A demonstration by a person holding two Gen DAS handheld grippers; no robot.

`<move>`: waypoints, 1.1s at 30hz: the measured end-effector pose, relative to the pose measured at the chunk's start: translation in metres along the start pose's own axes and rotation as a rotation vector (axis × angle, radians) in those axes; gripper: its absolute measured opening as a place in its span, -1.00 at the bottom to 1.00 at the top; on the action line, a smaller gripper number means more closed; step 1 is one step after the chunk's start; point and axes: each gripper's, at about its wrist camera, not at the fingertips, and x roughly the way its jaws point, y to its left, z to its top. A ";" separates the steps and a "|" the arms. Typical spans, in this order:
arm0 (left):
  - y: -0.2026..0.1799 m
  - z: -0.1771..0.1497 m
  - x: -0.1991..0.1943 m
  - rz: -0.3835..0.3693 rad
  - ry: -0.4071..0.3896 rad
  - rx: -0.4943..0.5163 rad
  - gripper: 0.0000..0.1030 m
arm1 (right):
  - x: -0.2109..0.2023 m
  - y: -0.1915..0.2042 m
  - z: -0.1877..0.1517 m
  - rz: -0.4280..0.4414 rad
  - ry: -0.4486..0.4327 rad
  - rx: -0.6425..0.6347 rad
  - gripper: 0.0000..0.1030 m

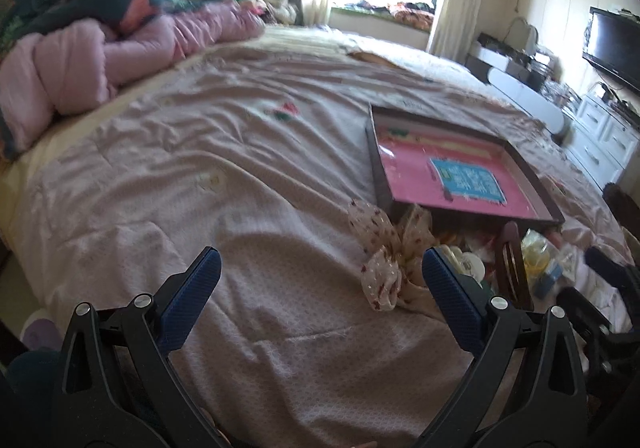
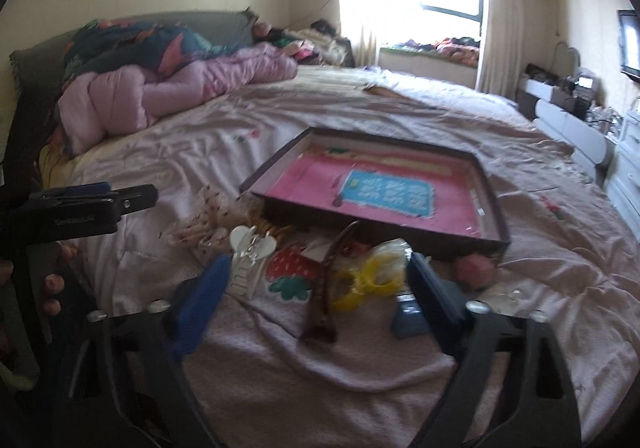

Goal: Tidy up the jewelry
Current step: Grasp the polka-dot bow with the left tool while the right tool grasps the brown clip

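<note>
A shallow brown box lid with a pink inside (image 1: 460,172) (image 2: 384,192) lies on the bed. In front of it is a pile of hair accessories: a floral fabric bow (image 1: 384,260) (image 2: 208,224), a white claw clip (image 2: 250,256), a dark brown hair clip (image 2: 324,300) (image 1: 512,264), a yellow clip (image 2: 372,276) and a small blue item (image 2: 408,320). My left gripper (image 1: 320,280) is open and empty, just left of the bow. My right gripper (image 2: 320,280) is open and empty, its fingers either side of the brown and yellow clips.
The pink bedspread (image 1: 240,188) covers the wide bed. Rolled pink and dark quilts (image 1: 100,48) lie at the far left. A white dresser (image 1: 604,136) and a TV (image 1: 616,48) stand at the right. The left gripper's body (image 2: 80,208) shows at the left of the right wrist view.
</note>
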 end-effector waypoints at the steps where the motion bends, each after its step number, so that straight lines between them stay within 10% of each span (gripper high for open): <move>1: 0.001 0.000 0.003 -0.002 0.012 -0.002 0.79 | 0.004 0.001 0.001 0.007 0.013 -0.003 0.51; 8: -0.003 -0.001 0.035 -0.099 0.089 -0.013 0.75 | 0.035 -0.003 0.002 0.039 0.093 0.011 0.09; 22: -0.012 -0.006 0.063 -0.228 0.184 -0.003 -0.89 | 0.063 -0.010 0.003 0.079 0.143 0.045 -0.81; 33: -0.025 0.015 0.008 -0.250 -0.005 0.060 -0.92 | 0.015 -0.022 0.017 0.093 0.003 0.053 -0.81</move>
